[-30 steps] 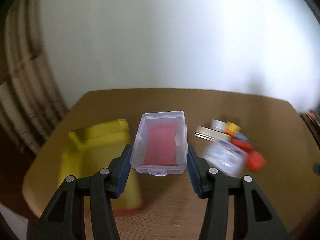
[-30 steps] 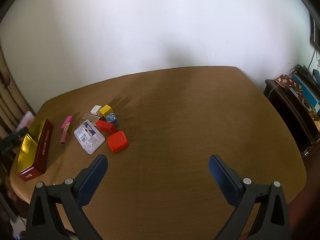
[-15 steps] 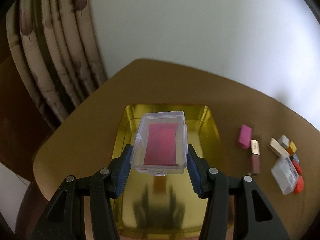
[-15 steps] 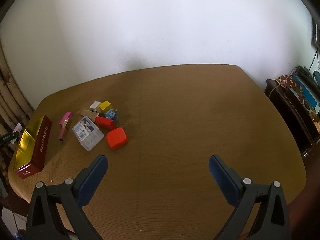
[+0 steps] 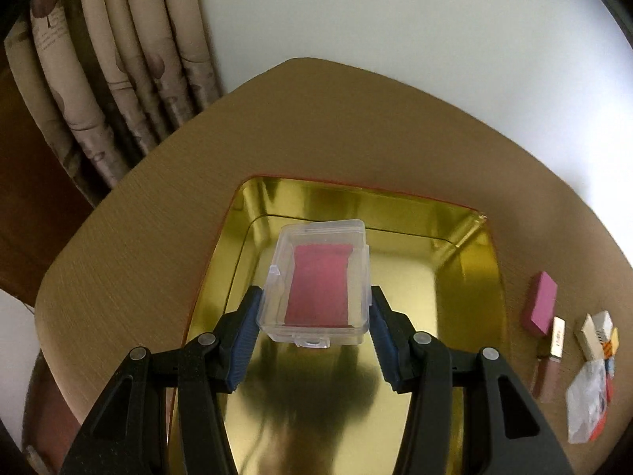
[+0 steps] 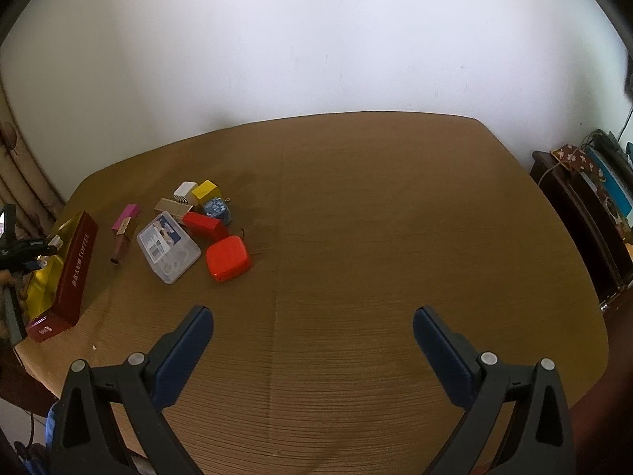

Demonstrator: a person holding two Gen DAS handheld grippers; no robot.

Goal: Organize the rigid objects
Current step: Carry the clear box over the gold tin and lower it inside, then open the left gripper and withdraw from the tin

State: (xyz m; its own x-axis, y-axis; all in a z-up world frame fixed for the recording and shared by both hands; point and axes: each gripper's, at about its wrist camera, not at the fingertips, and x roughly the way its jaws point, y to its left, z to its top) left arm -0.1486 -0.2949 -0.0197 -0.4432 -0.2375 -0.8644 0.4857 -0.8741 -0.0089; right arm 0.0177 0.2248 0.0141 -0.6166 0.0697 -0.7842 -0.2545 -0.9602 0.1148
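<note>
Surroundings: I am looking past my left gripper [image 5: 314, 318] at a gold-lined tin [image 5: 467, 245] lying open right below it on the brown table [image 5: 340, 126]; a patterned curtain [image 5: 118, 79] is hanging beyond the table's far left corner.
Clutter right of the left gripper: a pink block [image 5: 541, 303], a lip-gloss tube [image 5: 548, 372] and a blurred pile of small boxes are sitting on the table just outside the tin's right wall.
Obstructions: nothing is standing between the held box and the tin floor; only the gripper's dark reflection is showing in the gold.
Left gripper: I am clamping a clear plastic box [image 5: 320, 281] with a red insert, both blue pads pressing its long sides, and it is hanging over the tin's middle.
Right gripper [image 6: 312, 328]: its jaws are standing wide with nothing between them, over bare table; well ahead to its left a red square case [image 6: 228, 258], a clear labelled case [image 6: 168, 247], a red box [image 6: 205, 225] and a yellow cube [image 6: 205, 190] are lying bunched together.
Change: a second ago I was seeing the tin off to the left of the box; now the tin is filling the view under it and looks nearer. The right view is barely changing.
Writing: the tin's red side is reading "TOFFEE" in the right view; the other characters are too small to read.
</note>
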